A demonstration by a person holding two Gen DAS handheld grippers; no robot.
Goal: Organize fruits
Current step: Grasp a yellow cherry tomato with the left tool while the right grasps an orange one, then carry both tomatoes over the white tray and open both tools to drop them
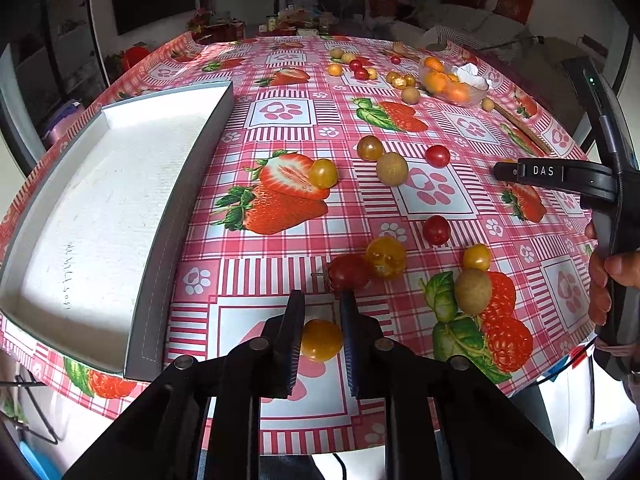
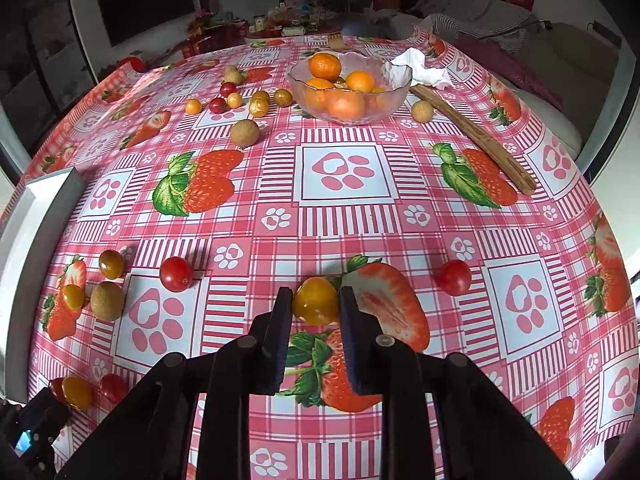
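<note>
My left gripper (image 1: 323, 299) is shut on a yellow cherry tomato (image 1: 321, 340) low over the tablecloth, just right of a white tray with a grey rim (image 1: 112, 200). A red tomato (image 1: 349, 273) and another yellow one (image 1: 386, 258) lie just beyond its fingertips. My right gripper (image 2: 316, 294) is shut on a yellow cherry tomato (image 2: 316, 301) over a printed strawberry. Red tomatoes (image 2: 176, 274) (image 2: 454, 277) lie to either side of it. A glass bowl (image 2: 396, 94) with oranges stands at the back of the table.
More small tomatoes and brown-green round fruits (image 2: 245, 133) are scattered over the pink checked cloth. A wooden stick (image 2: 472, 136) and a crumpled tissue (image 2: 420, 66) lie by the bowl. A hand (image 1: 612, 276) holds the right gripper's handle at the table's right edge.
</note>
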